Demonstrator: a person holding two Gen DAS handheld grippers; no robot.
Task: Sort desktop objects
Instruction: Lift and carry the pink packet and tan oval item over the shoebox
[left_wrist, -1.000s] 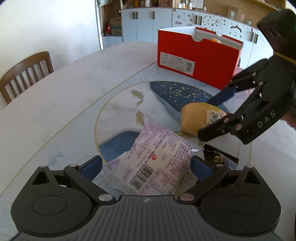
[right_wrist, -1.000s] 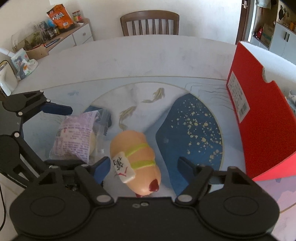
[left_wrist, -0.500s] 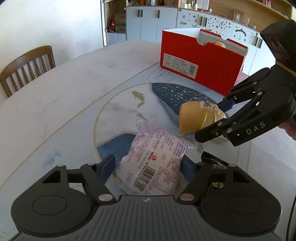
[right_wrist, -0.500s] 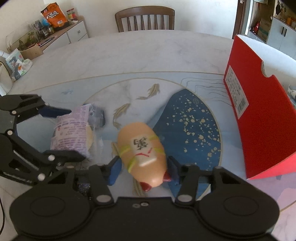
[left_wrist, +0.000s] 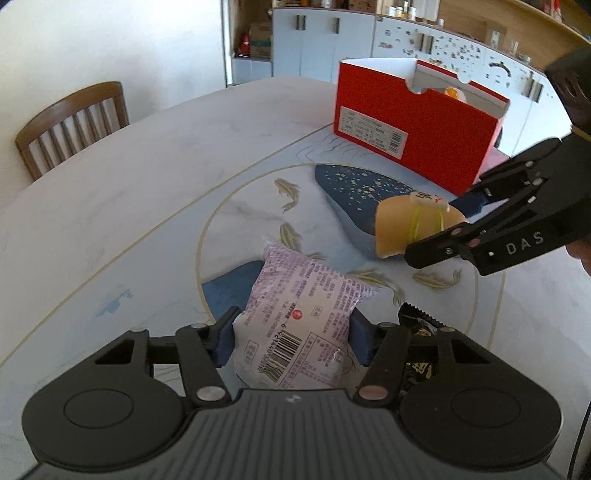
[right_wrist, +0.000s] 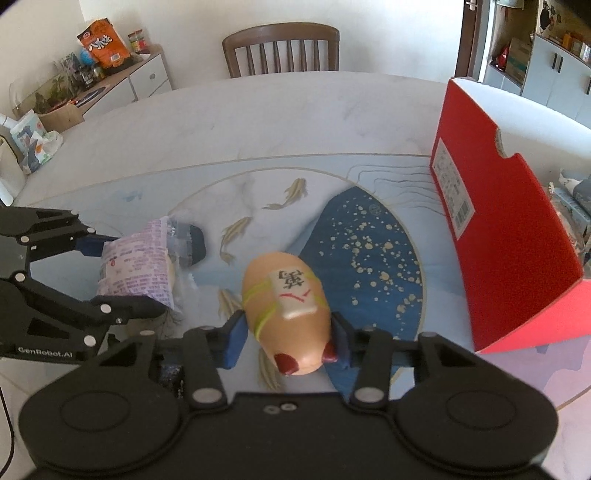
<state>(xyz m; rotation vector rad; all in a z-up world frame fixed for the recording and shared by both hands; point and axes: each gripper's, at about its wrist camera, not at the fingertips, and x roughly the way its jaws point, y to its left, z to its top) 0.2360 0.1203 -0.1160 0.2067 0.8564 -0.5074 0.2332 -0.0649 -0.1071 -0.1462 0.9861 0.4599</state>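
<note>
A purple-and-white snack packet (left_wrist: 306, 302) lies on the marble table between the blue pads of my left gripper (left_wrist: 293, 332). Its jaws are closing and the pads press the packet's sides. To the right, a tan oval toy (right_wrist: 284, 291) with yellow bands and a mahjong tile on top sits between the pads of my right gripper (right_wrist: 288, 336). Those jaws are closing too and touch both flanks of the toy. The right wrist view also shows the left gripper (right_wrist: 125, 277) around the packet (right_wrist: 136, 266). The left wrist view shows the right gripper (left_wrist: 436, 229) on the toy (left_wrist: 399, 229).
An open red box (left_wrist: 417, 140) stands at the far right of the table (left_wrist: 147, 184), with something orange inside. A black foil packet (left_wrist: 421, 325) lies just right of my left gripper. Wooden chairs (right_wrist: 280, 48) stand at the table's far edge.
Both grippers have narrowed from wide open onto their objects. The toy has rolled so its tile faces up. The packet now sits squeezed between the left pads.
</note>
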